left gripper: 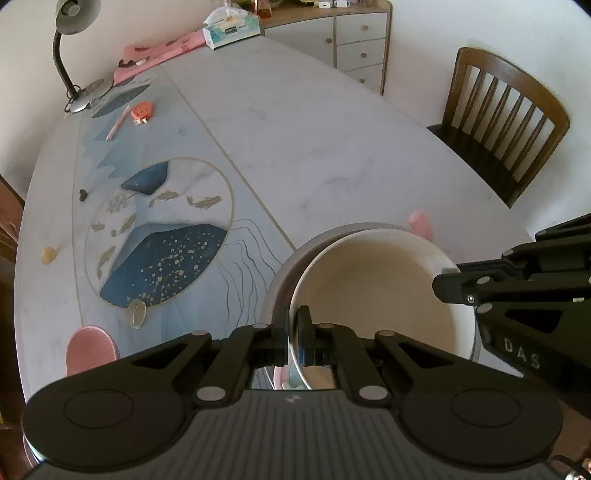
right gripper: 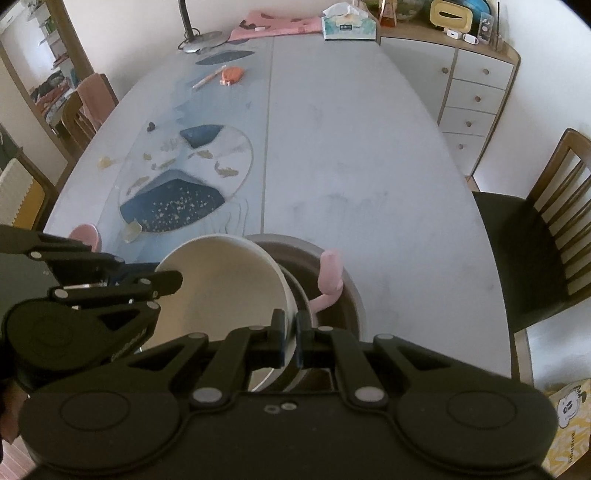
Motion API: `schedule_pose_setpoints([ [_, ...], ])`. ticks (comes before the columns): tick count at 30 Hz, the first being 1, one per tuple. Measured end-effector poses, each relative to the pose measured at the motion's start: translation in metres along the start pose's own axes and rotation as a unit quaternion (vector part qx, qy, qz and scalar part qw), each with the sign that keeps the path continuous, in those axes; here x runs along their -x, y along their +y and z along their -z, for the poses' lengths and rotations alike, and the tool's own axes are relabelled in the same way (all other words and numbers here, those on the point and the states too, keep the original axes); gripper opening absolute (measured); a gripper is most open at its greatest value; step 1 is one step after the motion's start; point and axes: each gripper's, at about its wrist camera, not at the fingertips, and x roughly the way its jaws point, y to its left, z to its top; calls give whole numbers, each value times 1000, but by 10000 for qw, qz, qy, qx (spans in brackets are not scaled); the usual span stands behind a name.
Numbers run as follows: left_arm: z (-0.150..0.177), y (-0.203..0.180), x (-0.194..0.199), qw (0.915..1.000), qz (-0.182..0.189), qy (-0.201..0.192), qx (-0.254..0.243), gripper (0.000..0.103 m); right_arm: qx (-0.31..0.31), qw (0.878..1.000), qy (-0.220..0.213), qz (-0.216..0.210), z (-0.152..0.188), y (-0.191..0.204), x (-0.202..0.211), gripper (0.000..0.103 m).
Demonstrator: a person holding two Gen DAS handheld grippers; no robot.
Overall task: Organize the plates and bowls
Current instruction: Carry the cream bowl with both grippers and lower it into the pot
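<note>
- Table (left gripper: 332,147): long, marble-look top with a blue fish print. Lamp (left gripper: 70,55), tissue box (left gripper: 231,31), pink cloth (left gripper: 159,55) at the far end, well apart from the work. Chair (left gripper: 502,122) on one side.
- Grey bowl (right gripper: 347,295): sits at the near edge of the table, widest dish here. A pink spoon (right gripper: 328,273) leans inside it at the far-right wall.
- White bowl (left gripper: 376,291): held tilted over the grey bowl, partly inside its rim. Cannot tell whether its base touches yet.
- Left gripper (left gripper: 293,332): fingers clamped on the white bowl's left rim, wall pinched between the pads.
- Right gripper (right gripper: 290,334): same, clamped on the opposite rim. Both angled steeply down, neither hand nearer; the bowl spans the gap between them.
- Key relation: white bowl lies left of the grey bowl's centre, spoon on the right. My read: it needs to go down and slightly right to nest, and could pin the spoon.
- Pink cup (left gripper: 90,349): near left, clear of both.
</note>
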Motion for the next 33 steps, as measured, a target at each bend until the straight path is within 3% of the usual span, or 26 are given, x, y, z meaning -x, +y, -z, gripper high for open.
schedule_pose_setpoints([
  [20,5,0,-20,9998,35,172,1,4,65,9997,181,134,5,3,-19,7],
  [33,9,9,-15,9996,205,56,166,4,14,9999,109,-92,7,1,-6,19],
])
